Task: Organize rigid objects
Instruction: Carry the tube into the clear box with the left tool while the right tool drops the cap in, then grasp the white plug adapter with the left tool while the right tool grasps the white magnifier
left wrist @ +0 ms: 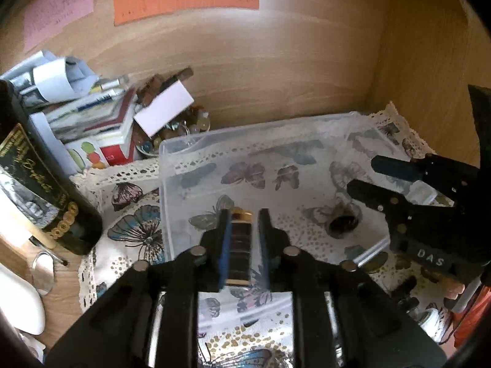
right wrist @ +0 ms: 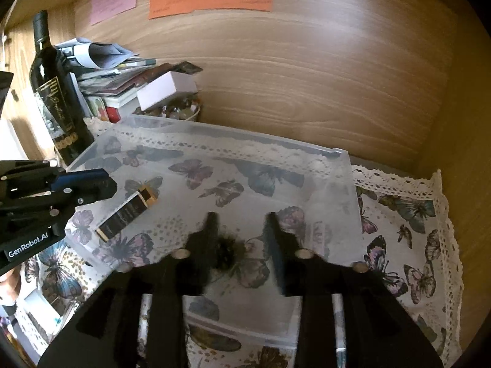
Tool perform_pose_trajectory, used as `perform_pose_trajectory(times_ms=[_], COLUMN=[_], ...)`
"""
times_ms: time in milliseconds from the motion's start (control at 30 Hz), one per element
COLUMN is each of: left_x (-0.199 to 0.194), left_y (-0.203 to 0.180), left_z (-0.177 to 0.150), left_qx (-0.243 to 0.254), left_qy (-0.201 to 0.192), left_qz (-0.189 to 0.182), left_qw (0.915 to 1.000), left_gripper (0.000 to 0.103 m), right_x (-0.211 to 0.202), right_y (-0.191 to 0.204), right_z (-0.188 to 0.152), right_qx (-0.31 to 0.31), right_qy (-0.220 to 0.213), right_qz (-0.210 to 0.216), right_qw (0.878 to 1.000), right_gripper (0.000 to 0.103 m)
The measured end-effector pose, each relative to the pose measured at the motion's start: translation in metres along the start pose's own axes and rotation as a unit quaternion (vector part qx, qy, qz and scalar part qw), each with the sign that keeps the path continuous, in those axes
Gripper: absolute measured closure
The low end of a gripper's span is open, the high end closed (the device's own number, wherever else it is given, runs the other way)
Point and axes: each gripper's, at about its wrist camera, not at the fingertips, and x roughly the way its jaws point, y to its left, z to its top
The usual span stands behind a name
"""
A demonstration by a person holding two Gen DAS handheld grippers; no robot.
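A clear plastic bin (left wrist: 172,153) (right wrist: 343,165) stands on the butterfly cloth. A black and gold slim box (left wrist: 240,245) (right wrist: 125,213) lies on the bin floor. My left gripper (left wrist: 244,239) is open, its jaws either side of the box with a small gap on the right; it also shows in the right wrist view (right wrist: 92,188). A dark fuzzy round object (left wrist: 343,222) (right wrist: 227,254) lies in the bin. My right gripper (right wrist: 241,239) is open above it, blurred; it also shows in the left wrist view (left wrist: 365,178).
A dark wine bottle (left wrist: 40,184) (right wrist: 58,98) stands left of the bin. Behind it lie stacked papers and boxes (left wrist: 92,113) and a bowl of small trinkets (left wrist: 181,128). Wooden walls (left wrist: 276,61) close in the back and right. Lace-edged cloth (right wrist: 414,230) covers the surface.
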Motion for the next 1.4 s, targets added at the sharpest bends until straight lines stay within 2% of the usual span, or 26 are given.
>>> perform_pose_trajectory(times_ms=[67, 200, 267, 300, 367, 467, 567, 733, 867, 1167, 1200, 1267, 1400], left_x=[-0.01, -0.034, -0.049, -0.054, -0.068, -0.087, -0.101, -0.109, -0.106, -0.088, -0.087, -0.084, -0.08], left_y=[-0.001, -0.003, -0.004, -0.004, -0.003, -0.002, 0.0, 0.003, 0.005, 0.006, 0.005, 0.003, 0.003], left_z=[0.0, -0.002, -0.006, -0.006, -0.011, -0.022, -0.037, -0.064, -0.088, -0.13, -0.132, -0.135, -0.141], left_qx=[0.002, 0.002, 0.002, 0.002, 0.002, 0.001, -0.003, -0.007, -0.012, -0.039, -0.04, -0.038, -0.047], left_qy=[-0.014, -0.043, -0.061, -0.066, -0.081, -0.097, -0.104, -0.095, -0.074, -0.02, -0.019, -0.015, -0.008], left_qz=[0.005, 0.012, 0.017, 0.019, 0.025, 0.031, 0.038, 0.046, 0.048, 0.014, 0.012, 0.013, -0.009], left_qw=[0.9999, 0.999, 0.998, 0.9976, 0.9964, 0.9948, 0.9939, 0.9944, 0.996, 0.9989, 0.999, 0.9991, 0.9988], left_gripper=[0.067, 0.052, 0.039, 0.036, 0.024, 0.013, 0.008, 0.007, 0.007, 0.008, 0.009, 0.021, 0.03], right_x=[-0.008, -0.031, -0.046, -0.052, -0.067, -0.085, -0.1, -0.113, -0.112, -0.093, -0.091, -0.089, -0.089], right_y=[0.001, 0.005, 0.007, 0.007, 0.013, 0.019, 0.026, 0.035, 0.038, 0.037, 0.037, 0.037, 0.033], right_z=[0.001, 0.002, 0.001, 0.0, -0.003, -0.012, -0.026, -0.052, -0.075, -0.124, -0.126, -0.131, -0.134], right_qx=[-0.003, -0.004, -0.004, -0.004, -0.006, -0.008, -0.011, -0.011, -0.009, 0.046, 0.05, 0.063, 0.087], right_qy=[-0.013, -0.039, -0.057, -0.064, -0.081, -0.095, -0.107, -0.106, -0.088, -0.023, -0.018, -0.016, -0.016], right_qz=[-0.003, -0.001, 0.001, 0.0, 0.002, 0.007, 0.011, 0.02, 0.023, 0.043, 0.045, 0.044, 0.046], right_qw=[1.0, 0.999, 0.998, 0.998, 0.997, 0.995, 0.994, 0.994, 0.996, 0.998, 0.998, 0.997, 0.995], right_gripper=[0.057, 0.055, 0.047, 0.046, 0.044, 0.041, 0.035, 0.033, 0.031, 0.03, 0.03, 0.03, 0.03])
